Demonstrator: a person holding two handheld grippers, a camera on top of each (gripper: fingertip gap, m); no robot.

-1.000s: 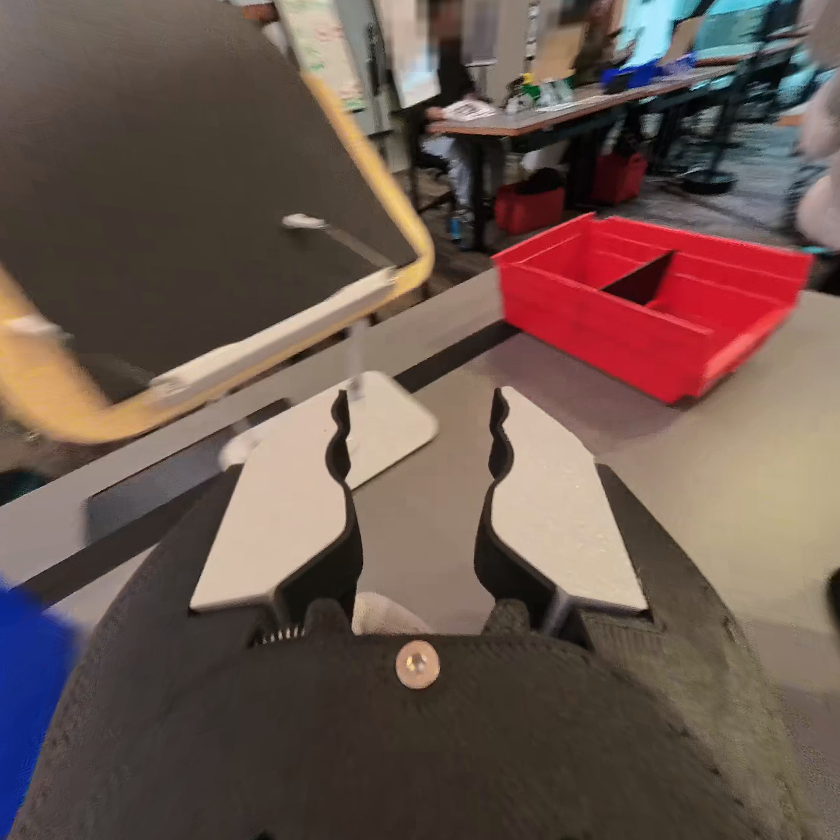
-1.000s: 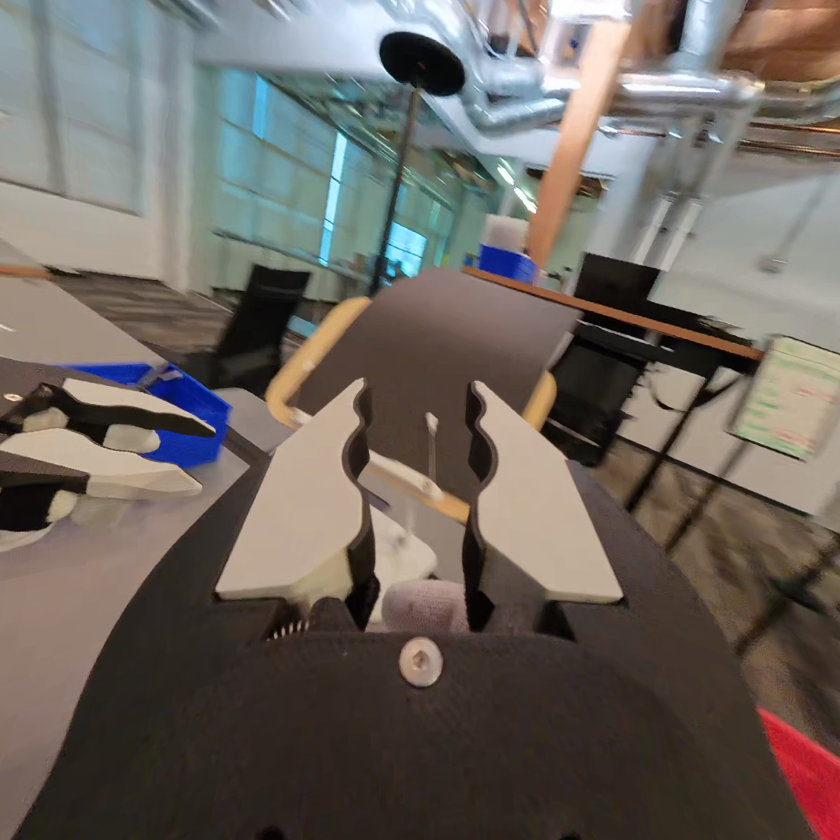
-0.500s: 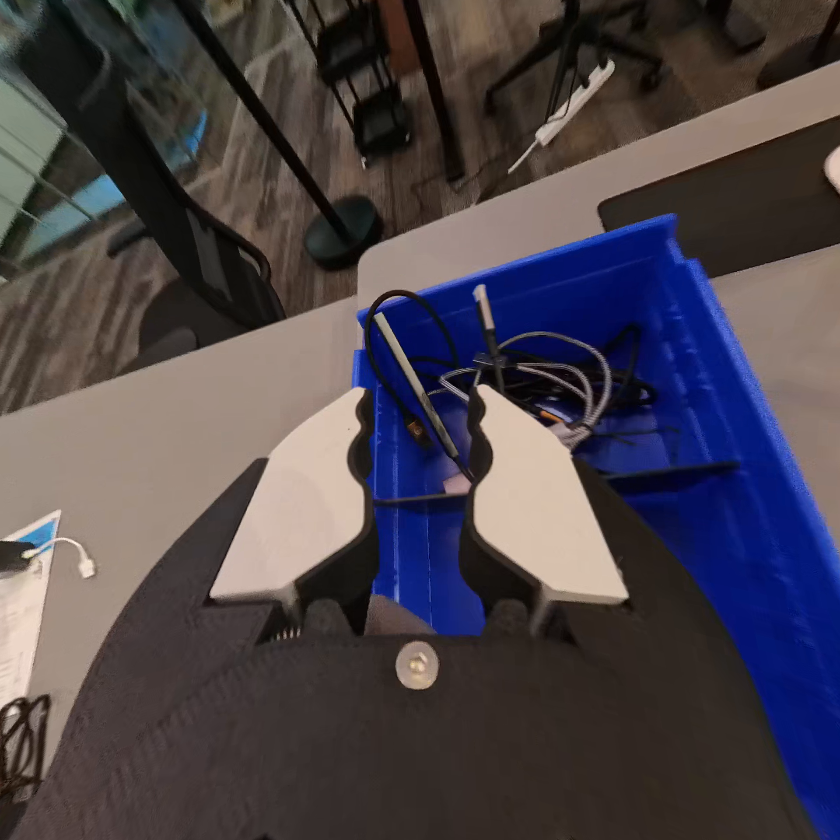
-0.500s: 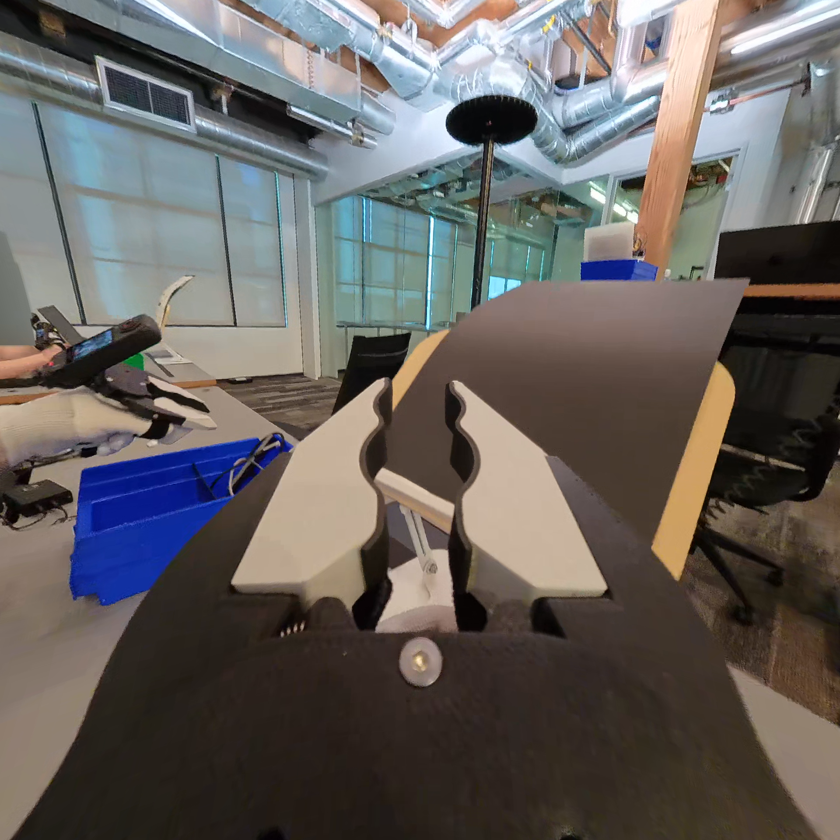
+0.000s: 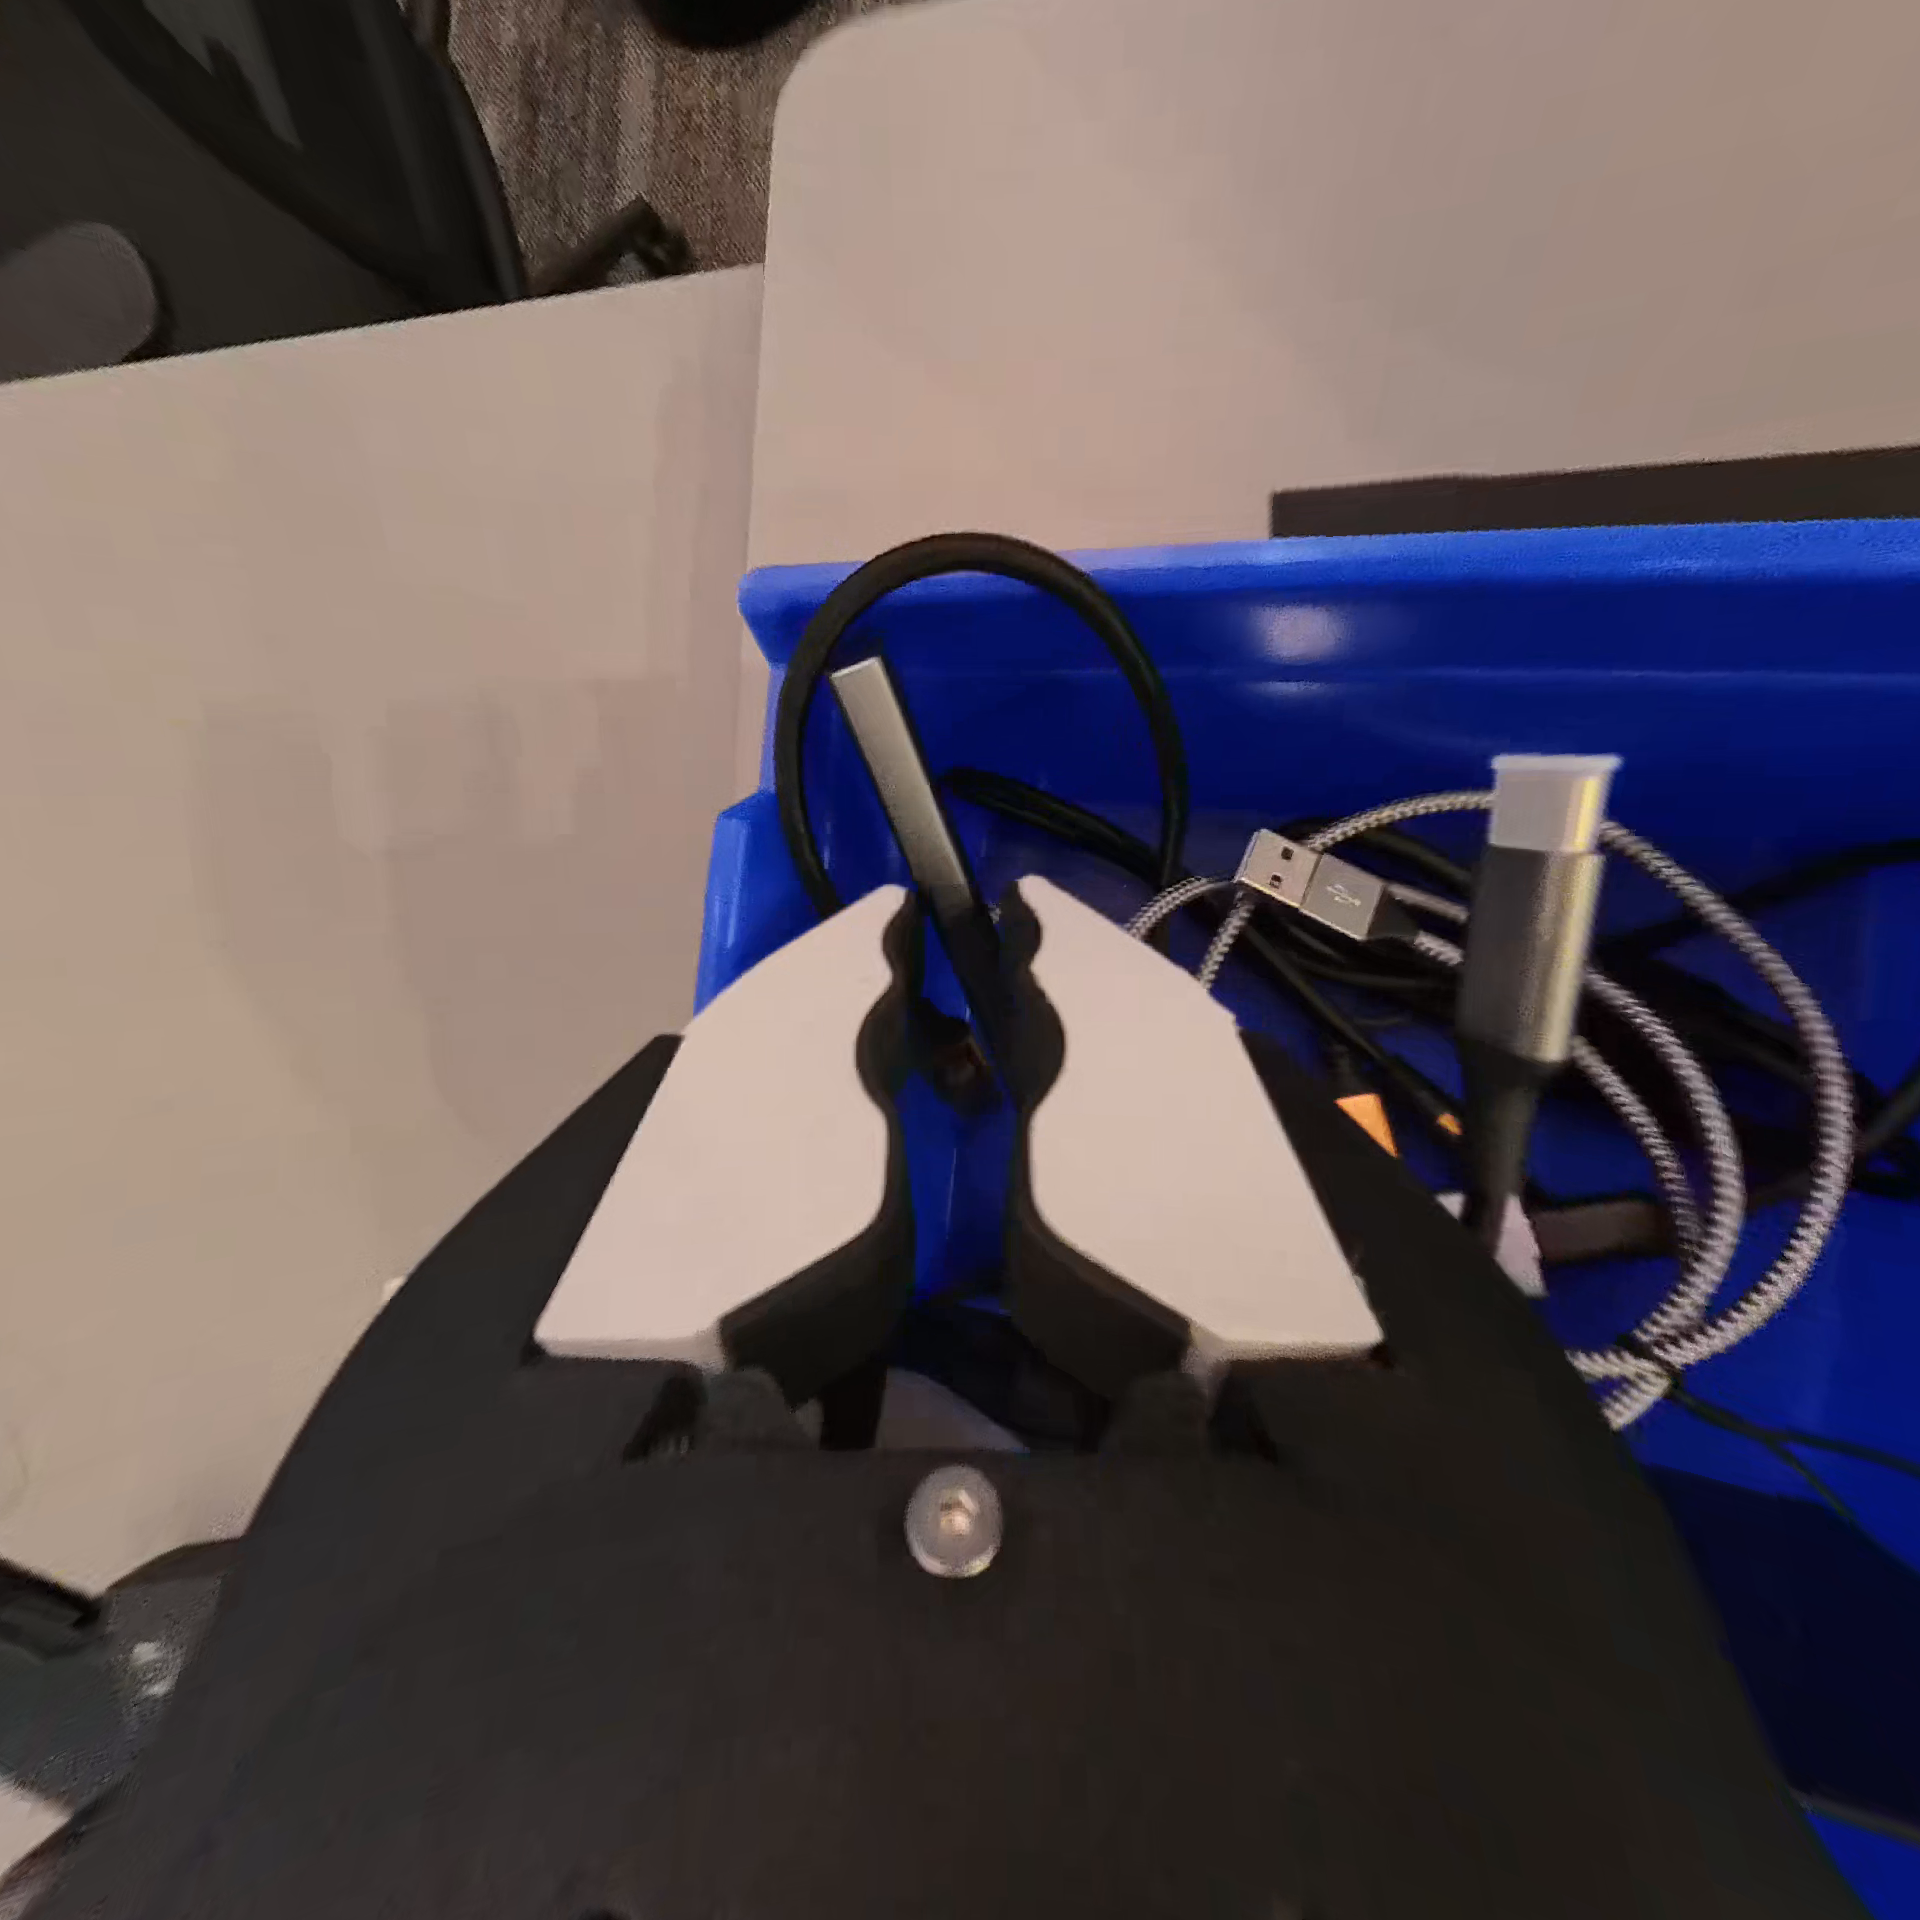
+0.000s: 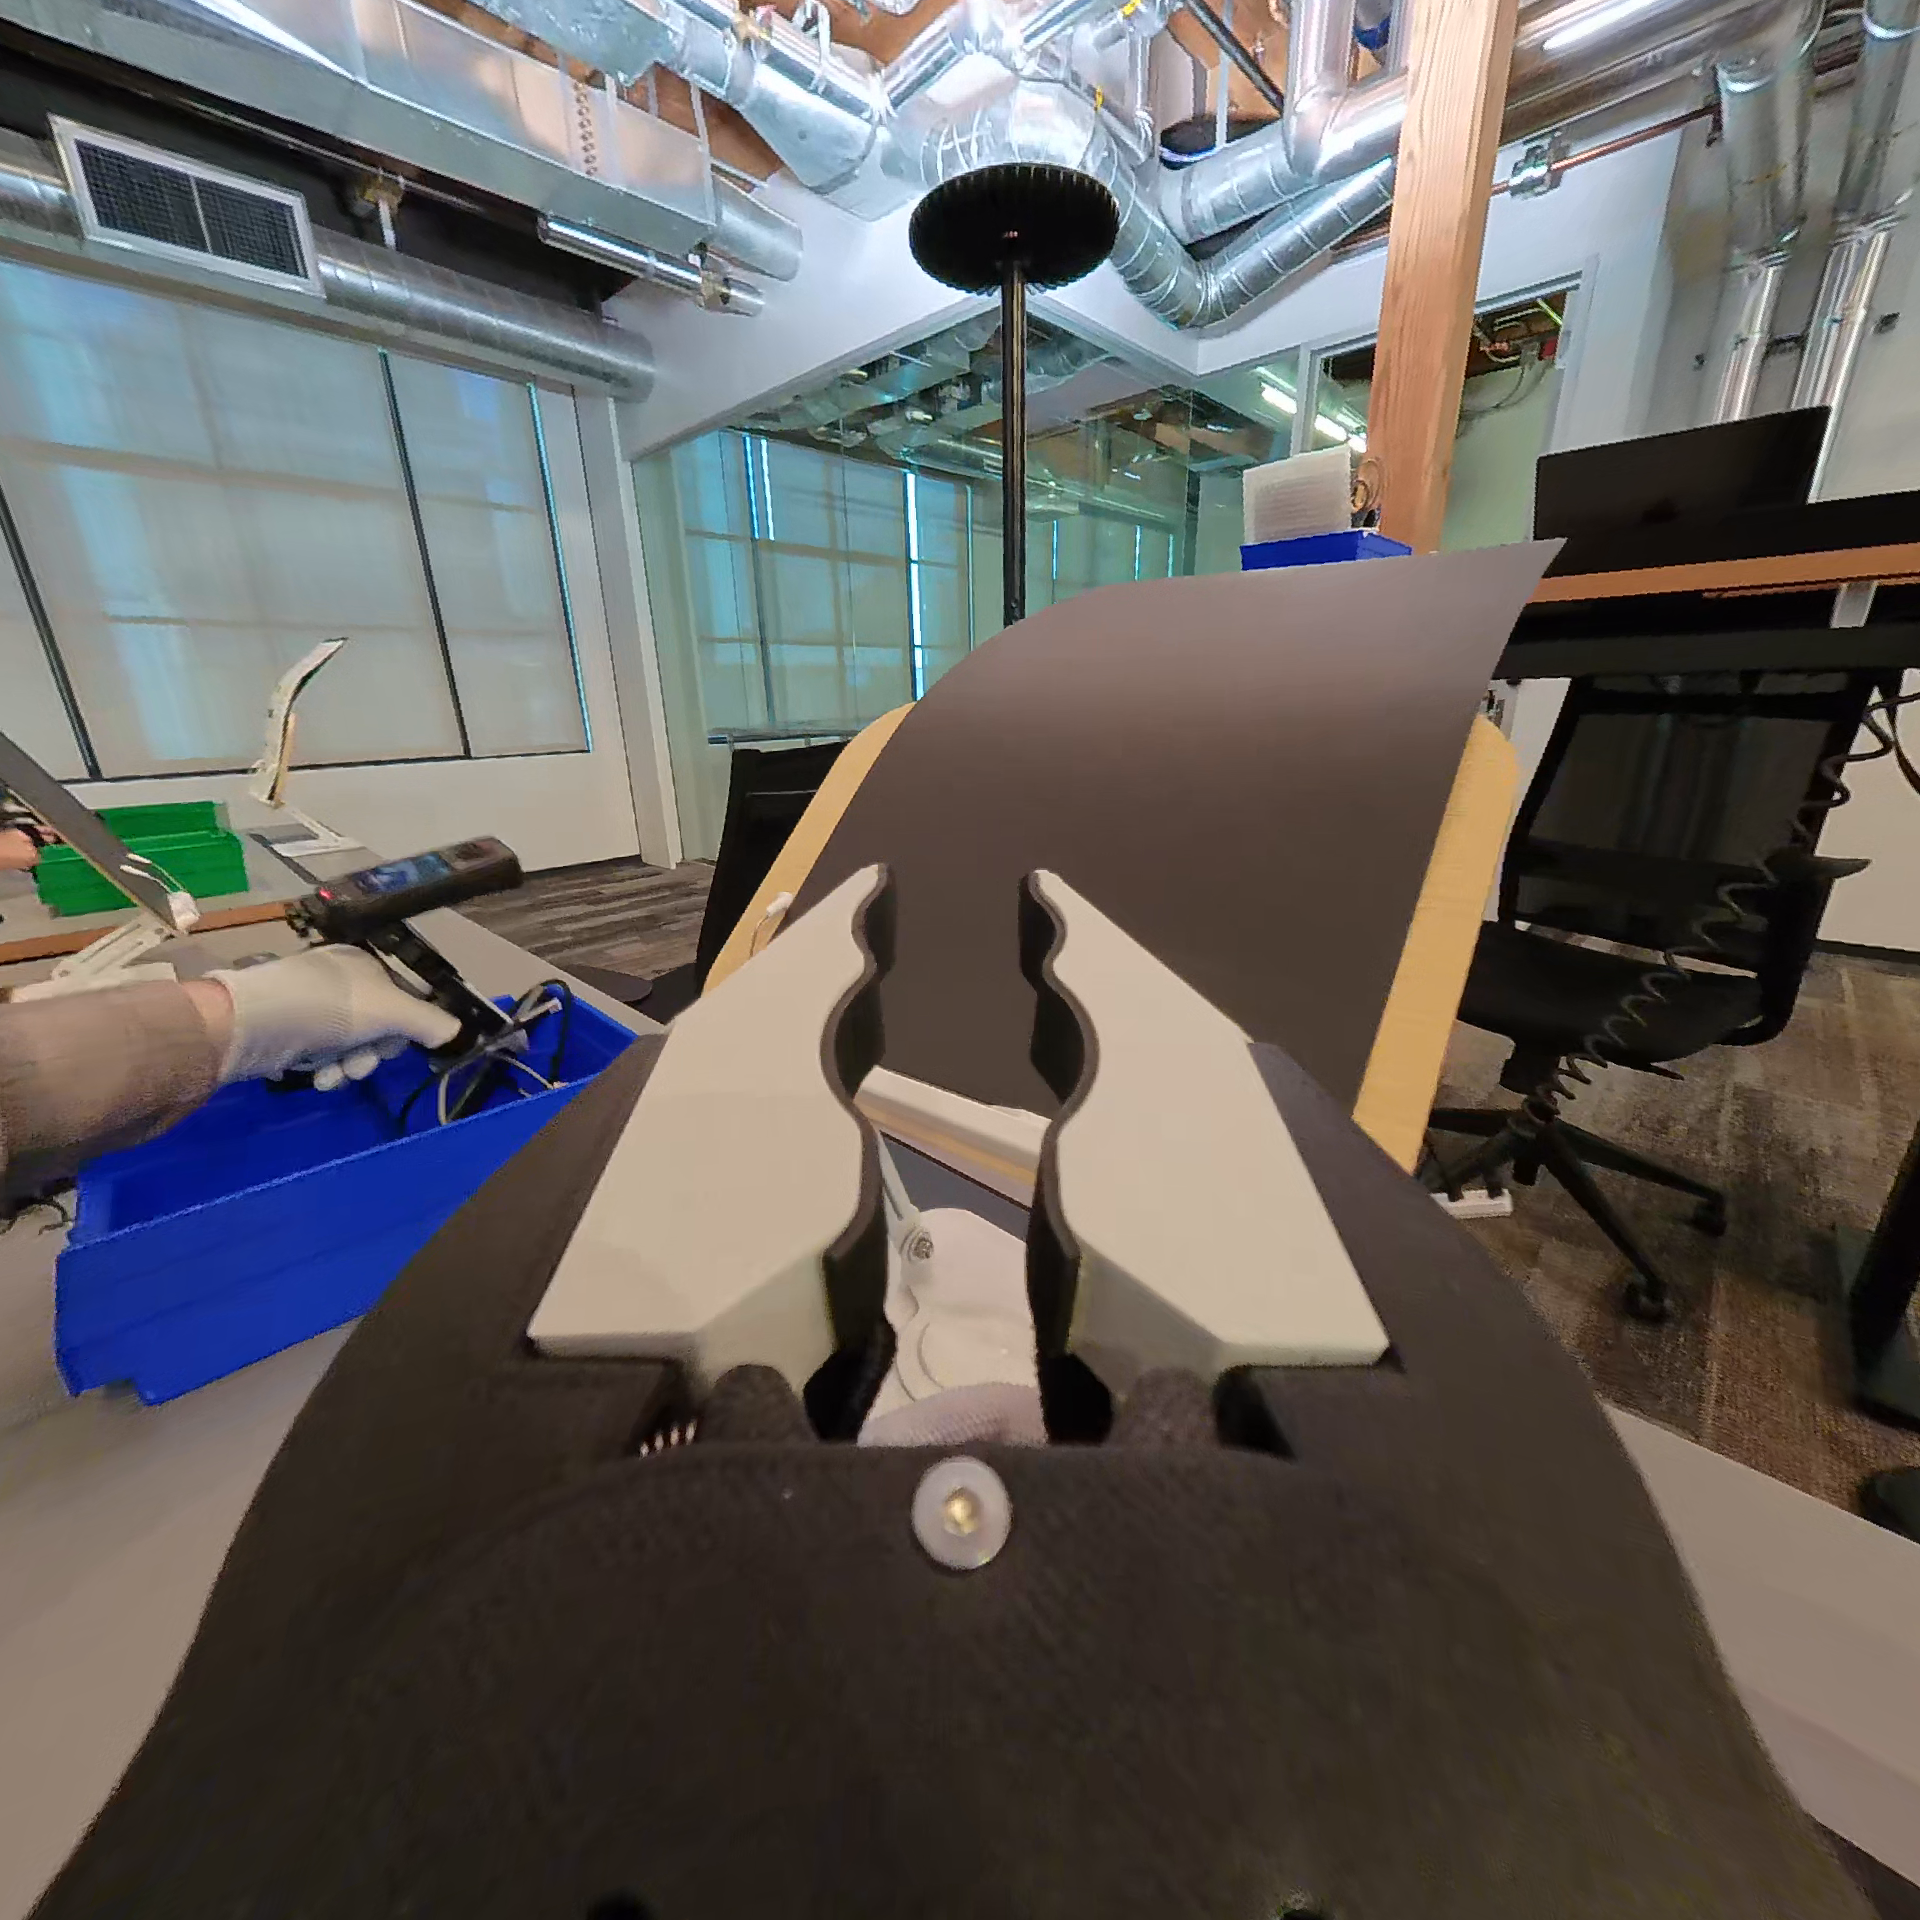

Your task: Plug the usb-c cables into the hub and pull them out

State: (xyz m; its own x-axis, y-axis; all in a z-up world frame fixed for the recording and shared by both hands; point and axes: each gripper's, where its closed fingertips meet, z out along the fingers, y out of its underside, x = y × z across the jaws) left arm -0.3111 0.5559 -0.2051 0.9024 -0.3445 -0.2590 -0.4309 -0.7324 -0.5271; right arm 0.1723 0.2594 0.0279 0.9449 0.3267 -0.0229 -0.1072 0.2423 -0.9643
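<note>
A blue bin (image 5: 1455, 644) holds a slim grey hub (image 5: 894, 769) that leans on its left wall, with its black cable (image 5: 977, 551) looped over it. A grey braided cable with a USB-C plug (image 5: 1538, 904) and a flat USB plug (image 5: 1320, 883) lie tangled beside it. My left gripper (image 5: 958, 914) is down in the bin, its jaws closed narrowly around the hub's lower part. In the right wrist view the left gripper (image 6: 457, 997) sits in the bin (image 6: 260, 1226), held by a gloved hand (image 6: 312, 1018). My right gripper (image 6: 956, 904) is open and empty above the table.
The bin stands on a grey table (image 5: 416, 727) next to a black mat (image 5: 1558, 499). A black board (image 6: 1195, 810) on a white stand (image 6: 966, 1340) stands straight ahead of the right gripper. An office chair (image 6: 1662, 935) is off the table to the right. Tip to tip, the grippers are about 60 cm apart.
My left gripper swung from the red bin side to the blue bin, dropped into it and narrowed its jaws around the hub. The right gripper steadied and opened a little wider.
</note>
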